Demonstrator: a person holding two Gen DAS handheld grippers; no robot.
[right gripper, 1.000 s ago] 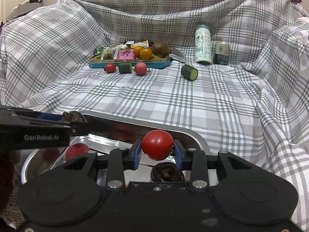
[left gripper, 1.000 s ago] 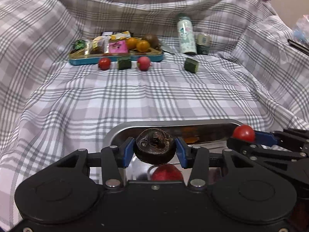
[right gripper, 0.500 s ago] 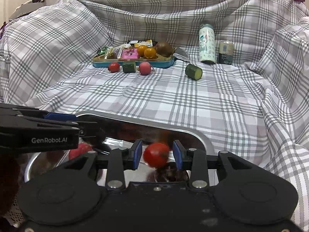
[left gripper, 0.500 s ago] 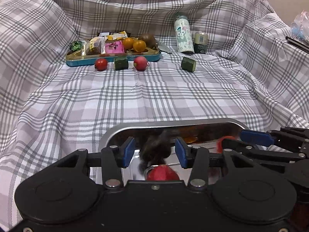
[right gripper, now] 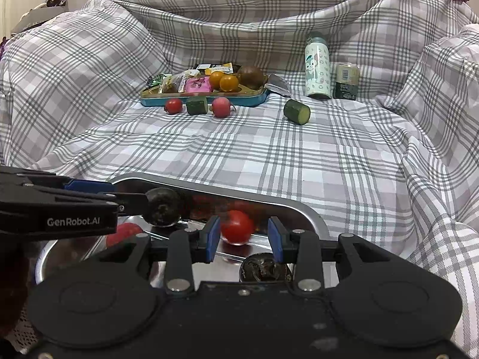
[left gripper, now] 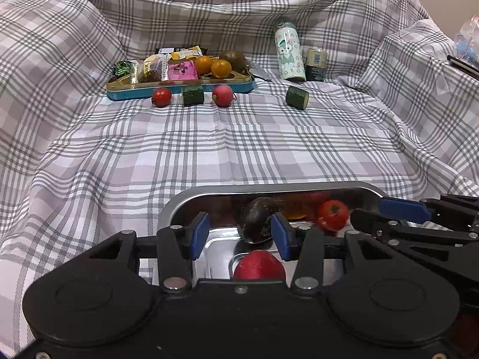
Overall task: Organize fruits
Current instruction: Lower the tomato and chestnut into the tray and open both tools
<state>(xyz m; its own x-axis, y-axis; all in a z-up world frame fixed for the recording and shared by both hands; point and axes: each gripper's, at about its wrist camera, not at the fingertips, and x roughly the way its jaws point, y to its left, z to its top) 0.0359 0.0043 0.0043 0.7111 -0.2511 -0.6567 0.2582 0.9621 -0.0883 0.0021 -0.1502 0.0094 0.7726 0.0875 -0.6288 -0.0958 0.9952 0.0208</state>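
Since a second ago both grippers have let go: the left gripper (left gripper: 238,234) stands with its blue-padded fingers (left gripper: 200,233) spread wide, and the dark brown wrinkled fruit (left gripper: 257,223) it had been clamping now sits in the shiny steel tray (left gripper: 179,203), close against the inner face of the right-hand finger but no longer squeezed. A red rounded fruit (left gripper: 259,267) lies lower in the tray, just below the gap. Further right, the right gripper (right gripper: 243,237) is likewise open wide, and the small red tomato (right gripper: 237,226) it released lies blurred in the tray between its fingers, nearer the left one; another dark shrivelled fruit (right gripper: 265,267) lies just beneath. Far back on the checked grey-and-white cloth (left gripper: 239,149), the teal rectangular tin (left gripper: 179,85) holds snack packets, two orange fruits (left gripper: 213,65) and a brown round fruit, with a tomato, cucumber pieces and a radish lying loose before it.
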